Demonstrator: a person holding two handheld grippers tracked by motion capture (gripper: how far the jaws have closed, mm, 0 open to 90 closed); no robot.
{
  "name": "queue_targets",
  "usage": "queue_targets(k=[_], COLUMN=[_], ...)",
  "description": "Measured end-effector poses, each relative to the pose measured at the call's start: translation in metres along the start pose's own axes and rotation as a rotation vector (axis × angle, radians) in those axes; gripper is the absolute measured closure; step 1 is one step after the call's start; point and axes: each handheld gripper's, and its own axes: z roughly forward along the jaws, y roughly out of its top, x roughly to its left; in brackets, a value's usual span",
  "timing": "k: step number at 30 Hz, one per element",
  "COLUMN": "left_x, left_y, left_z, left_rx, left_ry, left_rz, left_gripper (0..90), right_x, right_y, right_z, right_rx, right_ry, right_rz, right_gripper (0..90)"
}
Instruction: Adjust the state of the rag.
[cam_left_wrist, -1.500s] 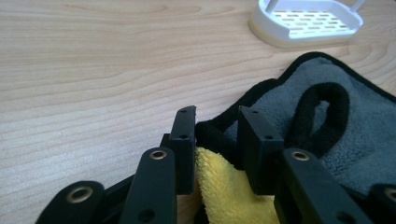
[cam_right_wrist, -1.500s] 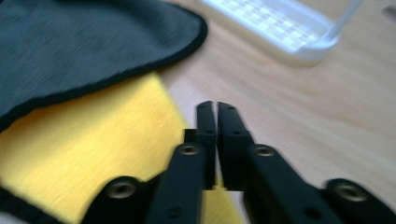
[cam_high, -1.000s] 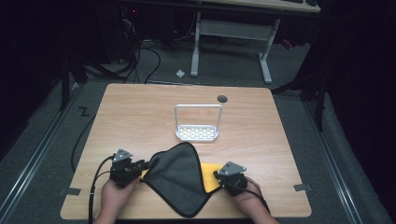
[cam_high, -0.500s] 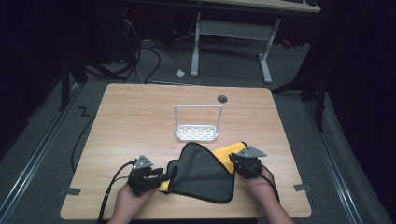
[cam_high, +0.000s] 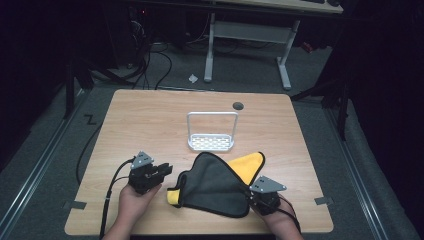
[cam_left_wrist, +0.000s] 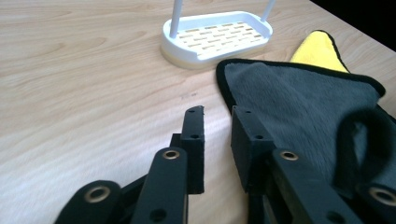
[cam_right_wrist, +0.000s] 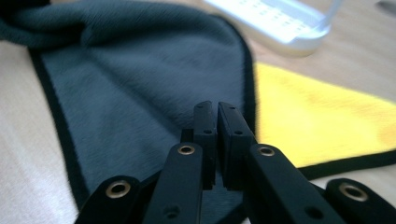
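Note:
A grey cloth (cam_high: 212, 182) with black trim and a yellow underside (cam_high: 248, 162) lies folded on the wooden table, near the front. My left gripper (cam_high: 167, 170) rests just left of it, open, with nothing between its fingers; in the left gripper view (cam_left_wrist: 217, 109) the cloth (cam_left_wrist: 299, 98) lies to its right. My right gripper (cam_high: 256, 194) sits at the cloth's near right corner. In the right gripper view (cam_right_wrist: 217, 105) the jaws are almost together over the grey cloth (cam_right_wrist: 140, 84), whose trimmed edges run in under them. A yellow flap (cam_right_wrist: 317, 126) lies to the right.
A white slotted rack (cam_high: 211, 142) with a tall loop handle stands just behind the cloth, mid-table. A dark round hole (cam_high: 238, 105) sits near the far edge. Bare wood (cam_high: 140, 125) spreads left and behind. Cables and desk legs lie on the floor beyond.
The cloth has come down flat on the table. My left gripper has let go and drawn off to the left. My right gripper has pulled back toward the front edge.

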Motion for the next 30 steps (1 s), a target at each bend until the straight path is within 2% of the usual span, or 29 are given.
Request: queue_targets(k=[1, 2, 3, 4, 5, 6, 7, 8, 11, 14, 15, 17, 21, 27, 30], left_x=[0.0, -0.003, -0.003, -0.008, -0.008, -0.013, -0.013, -0.017, -0.021, -0.025, -0.025, -0.024, -0.018, -0.01, -0.008], left_y=[0.0, 0.005, 0.005, 0.008, 0.008, 0.009, 0.009, 0.009, 0.004, 0.002, 0.002, -0.002, -0.01, -0.021, -0.026], left_z=[0.0, 0.017, 0.017, 0.031, 0.031, 0.045, 0.045, 0.057, 0.066, 0.064, 0.064, 0.059, 0.047, 0.029, 0.023], left_rx=[0.0, 0.039, 0.039, 0.082, 0.082, 0.112, 0.112, 0.171, 0.232, 0.243, 0.243, 0.235, 0.209, 0.186, 0.176], left_ry=[0.0, -0.022, -0.022, -0.038, -0.038, -0.076, -0.076, -0.082, -0.09, -0.057, -0.057, -0.024, 0.019, 0.079, 0.108], left_rz=[0.0, 0.024, 0.024, 0.045, 0.045, 0.066, 0.066, 0.097, 0.148, 0.198, 0.198, 0.217, 0.212, 0.196, 0.201], left_gripper=[76.2, 77.8, 78.6, 79.3, 79.6, 80.3, 81.1, 82.0, 85.3, 89.1, 89.6, 89.8, 89.8, 89.9, 89.9], right_x=[0.001, 0.002, 0.002, 0.005, 0.005, 0.008, 0.008, 0.01, 0.009, 0.008, 0.008, 0.007, 0.002, -0.017, -0.025], right_y=[-0.001, -0.001, -0.001, -0.002, -0.002, -0.002, -0.002, -0.003, -0.005, -0.007, -0.007, -0.01, -0.012, -0.019, -0.024], right_z=[0.002, 0.005, 0.005, 0.011, 0.011, 0.015, 0.015, 0.017, 0.021, 0.026, 0.026, 0.029, 0.027, 0.018, 0.012], right_rx=[0.009, 0.021, 0.021, 0.043, 0.043, 0.057, 0.057, 0.068, 0.092, 0.115, 0.115, 0.139, 0.146, 0.165, 0.172], right_ry=[0.008, 0.016, 0.016, 0.032, 0.032, 0.039, 0.039, 0.044, 0.05, 0.055, 0.055, 0.059, 0.037, -0.02, -0.054], right_rz=[0.002, -0.005, -0.005, -0.008, -0.008, -0.024, -0.024, -0.039, -0.036, -0.039, -0.039, -0.031, -0.022, 0.018, 0.03], right_gripper=[87.0, 87.0, 87.0, 86.8, 86.8, 86.3, 86.3, 86.2, 86.2, 86.3, 86.3, 86.5, 87.6, 90.0, 90.0])
